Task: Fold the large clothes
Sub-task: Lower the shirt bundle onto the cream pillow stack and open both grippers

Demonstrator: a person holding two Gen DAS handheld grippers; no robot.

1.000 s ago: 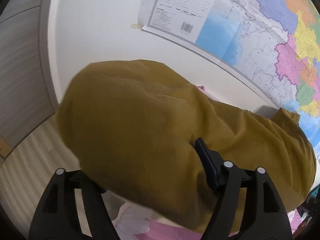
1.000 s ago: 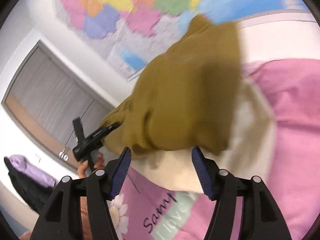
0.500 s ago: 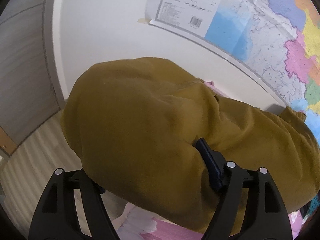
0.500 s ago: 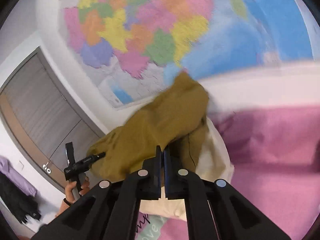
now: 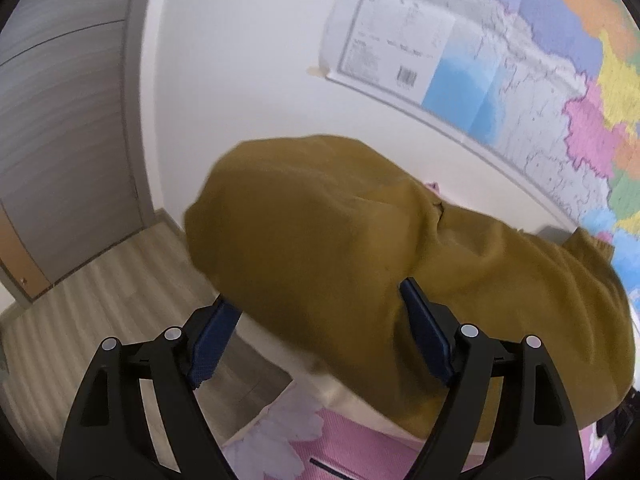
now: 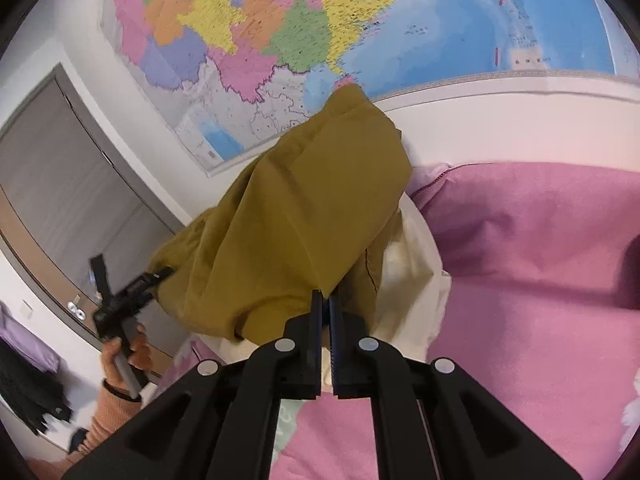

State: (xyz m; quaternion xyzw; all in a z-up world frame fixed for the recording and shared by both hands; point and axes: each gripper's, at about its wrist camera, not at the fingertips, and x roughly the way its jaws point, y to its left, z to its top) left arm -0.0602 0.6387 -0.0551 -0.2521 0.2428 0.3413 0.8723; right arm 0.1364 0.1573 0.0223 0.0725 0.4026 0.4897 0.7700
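A large mustard-yellow garment (image 5: pixel 340 232) hangs bunched in the air over the bed. In the left wrist view my left gripper (image 5: pixel 316 296) has its jaws wide and opening. The cloth's lower edge sags between them and lies against the right pad (image 5: pixel 424 332), while the left pad (image 5: pixel 208 340) is bare. In the right wrist view my right gripper (image 6: pixel 325 300) is shut on a fold at the garment's (image 6: pixel 288 220) near edge. The cloth rises from its tips toward the wall.
A pink bed cover (image 6: pixel 540 260) and a cream pillow (image 6: pixel 412 264) lie below the garment. A coloured wall map (image 6: pixel 280 20) hangs behind. A grey door (image 5: pixel 60 120) and pale wood floor (image 5: pixel 100 280) are at the left. A person's hand (image 6: pixel 132 352) holds the other gripper's handle.
My right gripper went from open beside the garment to shut on its edge. My left gripper's jaws widened, and the cloth slid off the left pad.
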